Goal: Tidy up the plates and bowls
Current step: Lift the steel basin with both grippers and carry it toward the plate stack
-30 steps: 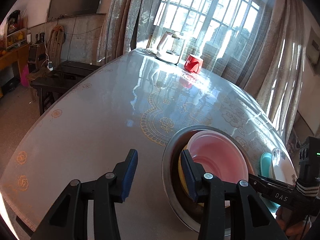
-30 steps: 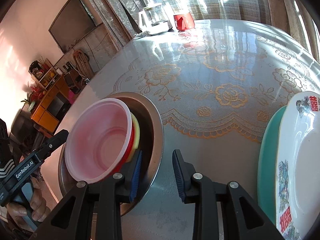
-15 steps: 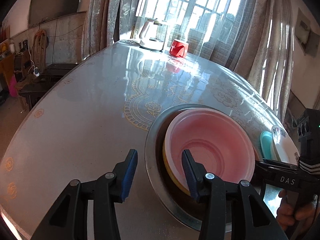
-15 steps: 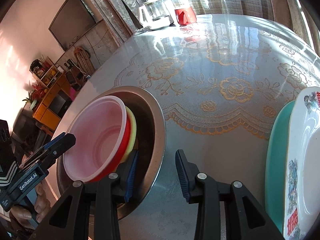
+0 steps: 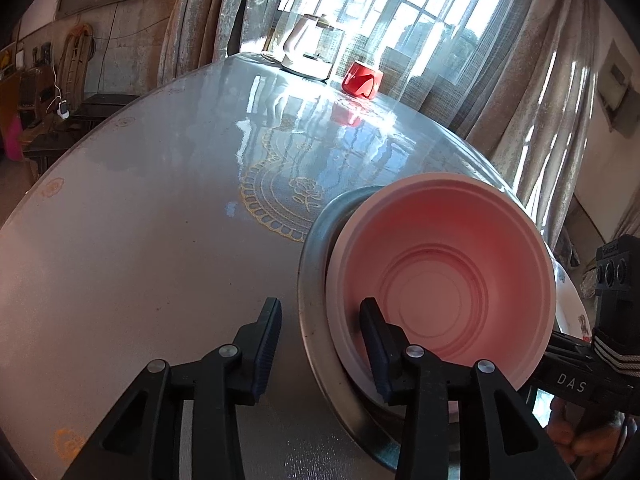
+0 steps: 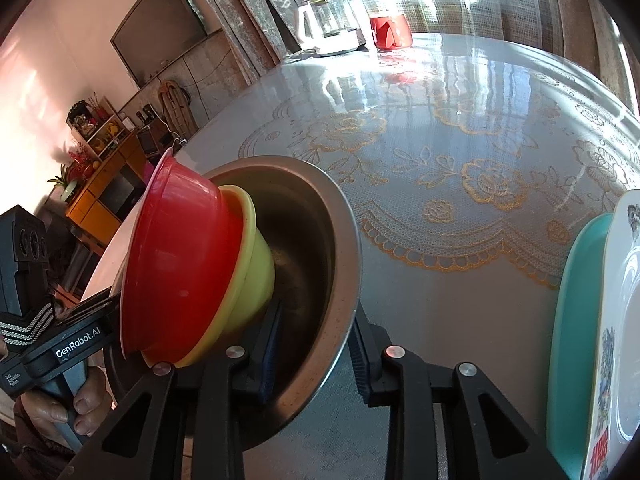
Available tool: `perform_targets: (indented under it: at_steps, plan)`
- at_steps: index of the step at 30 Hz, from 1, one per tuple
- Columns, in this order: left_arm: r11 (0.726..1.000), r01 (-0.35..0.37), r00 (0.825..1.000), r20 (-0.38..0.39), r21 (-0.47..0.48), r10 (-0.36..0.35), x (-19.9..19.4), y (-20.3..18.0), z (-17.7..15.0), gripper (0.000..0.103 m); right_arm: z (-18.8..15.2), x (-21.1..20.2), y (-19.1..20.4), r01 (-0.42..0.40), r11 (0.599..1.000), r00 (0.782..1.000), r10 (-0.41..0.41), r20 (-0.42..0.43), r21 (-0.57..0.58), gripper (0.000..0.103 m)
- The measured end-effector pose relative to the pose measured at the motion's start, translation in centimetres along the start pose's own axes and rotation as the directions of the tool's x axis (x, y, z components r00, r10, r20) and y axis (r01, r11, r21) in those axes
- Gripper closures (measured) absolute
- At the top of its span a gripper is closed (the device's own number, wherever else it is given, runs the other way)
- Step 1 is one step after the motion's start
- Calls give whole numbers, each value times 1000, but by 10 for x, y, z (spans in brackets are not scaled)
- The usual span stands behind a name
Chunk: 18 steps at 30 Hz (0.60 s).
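Observation:
A steel bowl (image 5: 309, 280) (image 6: 308, 236) holds a red bowl with a pale pink inside (image 5: 440, 280) (image 6: 172, 248), nested in a yellow bowl (image 6: 256, 272). The stack tips its mouth toward my left gripper (image 5: 322, 340). Its jaws are closing astride both rims, one finger outside the steel bowl and one inside the pink one, with a gap still showing. My right gripper (image 6: 316, 352) is closing on the steel bowl's raised near rim, pads against the wall. At the right edge lies a white patterned plate (image 6: 624, 320) on a teal plate (image 6: 576, 320).
A kettle (image 5: 308, 52) and a red cup (image 5: 362, 80) stand at the far side of the round, lace-patterned table (image 6: 460, 184) by the window. The table's near edge runs just behind both grippers. A hand (image 6: 60, 412) holds the left gripper.
The bowl stack has tipped up toward the left gripper. The left gripper has sunk closer over the rims. The right gripper's jaws have taken the steel bowl's rim.

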<state>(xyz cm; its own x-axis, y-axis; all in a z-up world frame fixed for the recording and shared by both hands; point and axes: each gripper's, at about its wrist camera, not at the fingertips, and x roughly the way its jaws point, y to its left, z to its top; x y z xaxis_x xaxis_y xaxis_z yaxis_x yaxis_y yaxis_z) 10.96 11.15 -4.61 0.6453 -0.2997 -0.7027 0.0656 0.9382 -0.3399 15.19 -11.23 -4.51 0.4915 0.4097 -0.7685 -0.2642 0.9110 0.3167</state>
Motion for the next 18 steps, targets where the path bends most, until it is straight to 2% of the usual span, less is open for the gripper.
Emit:
perform_targets:
  at_steps: [5, 8, 13, 18]
  plan:
    - [999, 29, 999, 14, 15, -29, -2, -4, -5, 71, -1, 0, 0, -6, 1000, 1000, 6, 2, 3, 74]
    - [998, 48, 999, 13, 48, -49, -4, -11, -11, 77, -3, 0, 3, -22, 1000, 1000, 22, -4, -7, 82]
    - [998, 57, 998, 9, 39, -57, -7, -11, -14, 77, -4, -3, 3, -11, 1000, 1000, 11, -4, -18, 82]
    - [998, 36, 999, 8, 57, -37, -10, -16, -15, 77, -3, -1, -1, -23, 1000, 1000, 23, -16, 6, 82]
